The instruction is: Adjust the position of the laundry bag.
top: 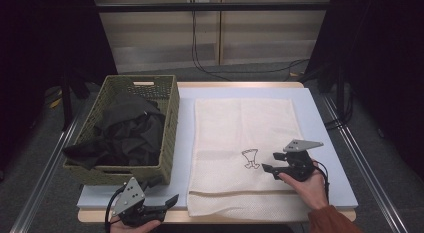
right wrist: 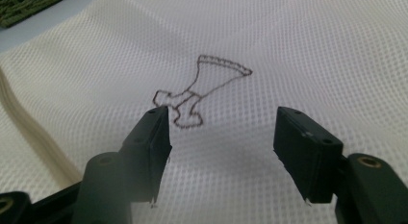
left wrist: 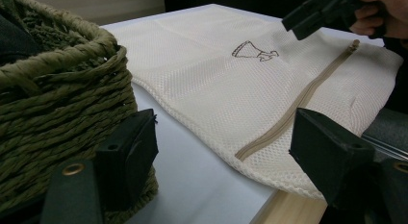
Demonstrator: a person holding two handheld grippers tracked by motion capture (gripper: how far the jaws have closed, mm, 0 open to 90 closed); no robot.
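Note:
A cream mesh laundry bag (top: 240, 138) lies flat on the white table top (top: 320, 118), its zipper (left wrist: 298, 104) running along the near end. A small stitched emblem (top: 250, 158) sits near the bag's middle. My right gripper (top: 270, 162) hovers just over the bag beside that emblem (right wrist: 202, 89), jaws open with nothing between them (right wrist: 221, 142). My left gripper (top: 165, 190) is at the table's front edge, between the basket's near corner and the bag, and it is open and holds nothing (left wrist: 226, 147).
A woven olive basket (top: 170, 118) stands at the left of the table, filled with dark clothes (top: 127, 130); its near corner (left wrist: 57, 89) is close to my left jaw. Cables trail on the floor behind the table. Metal rails flank both sides.

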